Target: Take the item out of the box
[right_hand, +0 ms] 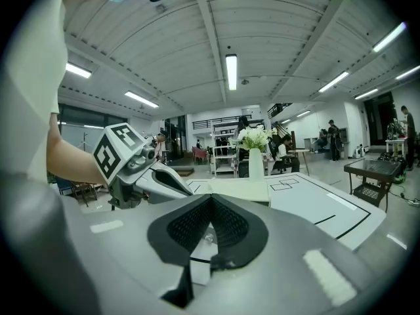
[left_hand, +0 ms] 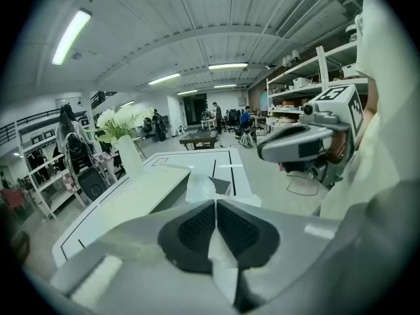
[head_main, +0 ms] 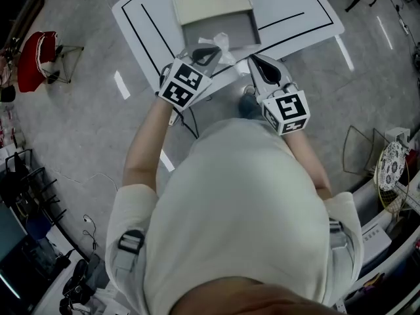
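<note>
An open box point(head_main: 220, 30) with its pale lid point(head_main: 211, 2) flipped back stands on the white table point(head_main: 302, 12). My left gripper point(head_main: 213, 50) hovers at the box's near edge, shut on a thin white crumpled wrap point(head_main: 223, 44). In the left gripper view the wrap point(left_hand: 199, 188) runs between the closed pads of that gripper point(left_hand: 215, 202) and sticks out beyond the tips. My right gripper point(head_main: 251, 59) hangs just right of the wrap. Its pads point(right_hand: 211, 197) meet at the tip and nothing shows between them. The box's inside is hidden from both gripper views.
The table carries black marked lines and a white vase of flowers point(left_hand: 121, 143) at its far side. On the floor stand a red chair point(head_main: 36, 58) at the left and a wire rack point(head_main: 367, 149) at the right. Cables lie by the table's near edge.
</note>
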`<move>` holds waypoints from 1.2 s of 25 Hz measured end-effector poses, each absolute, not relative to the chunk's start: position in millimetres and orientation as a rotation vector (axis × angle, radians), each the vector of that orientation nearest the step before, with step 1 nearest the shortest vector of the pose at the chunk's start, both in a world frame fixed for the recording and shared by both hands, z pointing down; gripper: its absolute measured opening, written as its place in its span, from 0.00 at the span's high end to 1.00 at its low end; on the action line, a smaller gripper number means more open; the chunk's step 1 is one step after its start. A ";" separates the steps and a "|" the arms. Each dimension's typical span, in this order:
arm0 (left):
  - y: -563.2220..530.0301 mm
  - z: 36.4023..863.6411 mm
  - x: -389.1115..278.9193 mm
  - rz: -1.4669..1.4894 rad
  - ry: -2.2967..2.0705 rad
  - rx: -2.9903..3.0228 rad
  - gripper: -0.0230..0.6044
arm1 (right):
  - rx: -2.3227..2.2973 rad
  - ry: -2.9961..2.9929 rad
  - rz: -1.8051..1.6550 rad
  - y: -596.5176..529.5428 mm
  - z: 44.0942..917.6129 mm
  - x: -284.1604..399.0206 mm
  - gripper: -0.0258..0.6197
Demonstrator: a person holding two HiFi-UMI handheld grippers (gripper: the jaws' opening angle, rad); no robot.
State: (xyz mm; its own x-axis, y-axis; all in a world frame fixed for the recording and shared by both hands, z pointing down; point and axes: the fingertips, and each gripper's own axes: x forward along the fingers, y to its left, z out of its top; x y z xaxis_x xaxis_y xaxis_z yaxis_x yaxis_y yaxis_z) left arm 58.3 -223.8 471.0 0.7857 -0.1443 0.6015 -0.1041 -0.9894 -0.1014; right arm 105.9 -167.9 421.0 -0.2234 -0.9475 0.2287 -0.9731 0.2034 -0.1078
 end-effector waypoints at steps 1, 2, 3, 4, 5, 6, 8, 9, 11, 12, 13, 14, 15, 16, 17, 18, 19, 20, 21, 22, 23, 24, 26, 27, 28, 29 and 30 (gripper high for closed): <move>-221.7 470.9 54.5 -0.983 0.206 -2.910 0.95 | 1.884 -2.346 0.345 -165.4 421.2 102.4 0.96; -219.4 471.0 50.9 -0.979 0.209 -2.912 0.95 | 1.885 -2.344 0.344 -162.8 421.3 99.1 0.96; -216.7 471.3 47.4 -0.975 0.211 -2.916 0.95 | 1.885 -2.341 0.343 -159.9 421.6 95.9 0.96; -213.5 471.8 43.8 -0.972 0.212 -2.921 0.95 | 1.886 -2.339 0.344 -156.5 422.0 92.7 0.96; -209.9 472.4 40.1 -0.970 0.211 -2.928 0.95 | 1.886 -2.336 0.344 -152.9 422.5 89.5 0.96; -206.3 473.0 36.5 -0.969 0.210 -2.937 0.95 | 1.887 -2.334 0.344 -149.5 423.1 86.3 0.96; -200.1 473.4 29.9 -0.964 0.211 -2.951 0.95 | 1.888 -2.331 0.344 -143.4 424.3 80.1 0.96; -197.1 473.3 27.1 -0.959 0.215 -2.955 0.95 | 1.888 -2.330 0.343 -140.5 424.9 77.4 0.96; -189.9 472.5 22.0 -0.949 0.223 -2.959 0.95 | 1.886 -2.331 0.342 -133.7 425.8 72.6 0.96; -185.8 471.9 19.3 -0.944 0.226 -2.960 0.95 | 1.886 -2.331 0.342 -129.9 426.0 70.2 0.96; -181.8 471.3 16.5 -0.940 0.229 -2.960 0.95 | 1.888 -2.331 0.342 -126.2 426.2 67.9 0.96; -178.0 471.1 13.9 -0.937 0.231 -2.960 0.95 | 1.889 -2.331 0.341 -122.8 426.4 65.8 0.96; -174.8 471.4 11.4 -0.936 0.234 -2.961 0.95 | 1.891 -2.332 0.341 -119.8 426.5 64.0 0.96; -172.0 471.9 9.0 -0.936 0.239 -2.964 0.95 | 1.893 -2.333 0.341 -117.1 426.5 62.4 0.96; -169.2 472.3 6.7 -0.935 0.246 -2.970 0.95 | 1.895 -2.334 0.341 -114.3 426.5 60.8 0.96; -165.9 472.3 4.3 -0.932 0.256 -2.977 0.95 | 1.895 -2.336 0.341 -111.2 426.3 59.2 0.96; -162.2 471.7 2.0 -0.927 0.266 -2.983 0.95 | 1.896 -2.338 0.341 -107.6 425.9 57.5 0.96; -158.0 470.7 -0.2 -0.920 0.275 -2.989 0.95 | 1.895 -2.339 0.341 -103.8 425.6 55.7 0.96; -153.8 469.3 -2.4 -0.910 0.283 -2.994 0.95 | 1.893 -2.340 0.340 -99.9 425.4 53.9 0.96; -149.9 467.9 -4.5 -0.900 0.293 -2.998 0.95 | 1.891 -2.341 0.340 -96.1 425.4 52.0 0.96; -146.5 466.6 -6.7 -0.888 0.304 -3.001 0.95 | 1.889 -2.341 0.339 -92.7 425.6 50.1 0.96; -143.6 465.4 -9.0 -0.876 0.318 -3.006 0.95 | 1.888 -2.341 0.338 -89.5 425.8 48.3 0.96; -139.0 462.0 -13.6 -0.847 0.354 -3.021 0.95 | 1.887 -2.341 0.338 -84.0 426.1 45.1 0.96; -136.9 459.1 -15.4 -0.829 0.374 -3.033 0.95 | 1.887 -2.342 0.338 -81.4 426.0 43.7 0.96; -134.3 455.8 -17.0 -0.811 0.394 -3.049 0.95 | 1.888 -2.342 0.337 -78.8 425.7 42.4 0.96; -131.1 453.5 -19.1 -0.796 0.410 -3.065 0.95 | 1.888 -2.341 0.336 -76.2 425.4 41.2 0.96; -127.7 452.5 -21.8 -0.785 0.424 -3.080 0.95 | 1.889 -2.341 0.336 -73.7 424.9 40.0 0.96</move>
